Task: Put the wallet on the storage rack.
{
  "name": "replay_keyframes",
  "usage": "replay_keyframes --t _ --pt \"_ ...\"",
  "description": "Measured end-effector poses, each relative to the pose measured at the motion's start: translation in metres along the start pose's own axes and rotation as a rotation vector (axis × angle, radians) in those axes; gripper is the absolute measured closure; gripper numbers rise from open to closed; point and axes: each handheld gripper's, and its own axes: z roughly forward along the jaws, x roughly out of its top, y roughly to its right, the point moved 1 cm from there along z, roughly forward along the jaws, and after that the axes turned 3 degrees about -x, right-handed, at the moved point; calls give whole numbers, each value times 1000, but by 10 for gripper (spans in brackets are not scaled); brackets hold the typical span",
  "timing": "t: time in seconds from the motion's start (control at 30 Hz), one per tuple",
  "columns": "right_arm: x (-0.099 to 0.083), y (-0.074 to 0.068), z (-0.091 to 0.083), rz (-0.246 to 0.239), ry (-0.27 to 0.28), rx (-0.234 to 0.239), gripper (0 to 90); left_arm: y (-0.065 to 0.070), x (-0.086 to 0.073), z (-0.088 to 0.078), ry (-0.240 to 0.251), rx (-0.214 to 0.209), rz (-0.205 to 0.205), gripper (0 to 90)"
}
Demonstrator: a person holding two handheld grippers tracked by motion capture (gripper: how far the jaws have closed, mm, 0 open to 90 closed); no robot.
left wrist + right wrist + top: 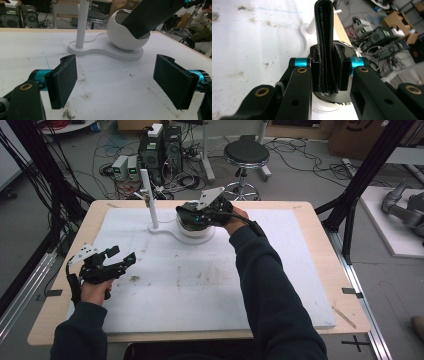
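Right gripper view has the right gripper (328, 72) pinching a folded black wallet (325, 37) upright over the white bowl (329, 103). Left gripper view shows the left gripper (116, 80) spread wide and empty above the white mat (112, 85), facing that bowl on its stand (100, 50). No writing is readable.

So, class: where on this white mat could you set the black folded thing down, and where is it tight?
Free: the mat's broad middle and right, between the white stand and the near edge. Crowded: the far left-centre, where the post, the bowl and the right gripper, shut on the black folded thing, meet. The open left gripper takes the left edge.
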Motion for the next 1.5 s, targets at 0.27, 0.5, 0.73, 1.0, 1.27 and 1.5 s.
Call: replay_keyframes --t 0.27,0.5,0.73,1.0,1.27,1.5 --pt "0 -12 -3 -114 -33 12 794 1 -1 1 -5 -2 -1 193" --pt "-12 -17 -2 -12 18 63 784 2 0 1 -2 -4 -1 193" --pt "-14 -20 -1 32 22 81 749 2 0 2 -3 -4 2 193" --pt "-22 -5 -10 346 65 136 456 0 0 1 -3 -5 2 192" --pt "-35 9 -49 411 127 47 423 2 1 2 -9 -11 14 193" --pt "-81 0 -95 509 86 -83 287 5 3 5 3 -25 27 188"
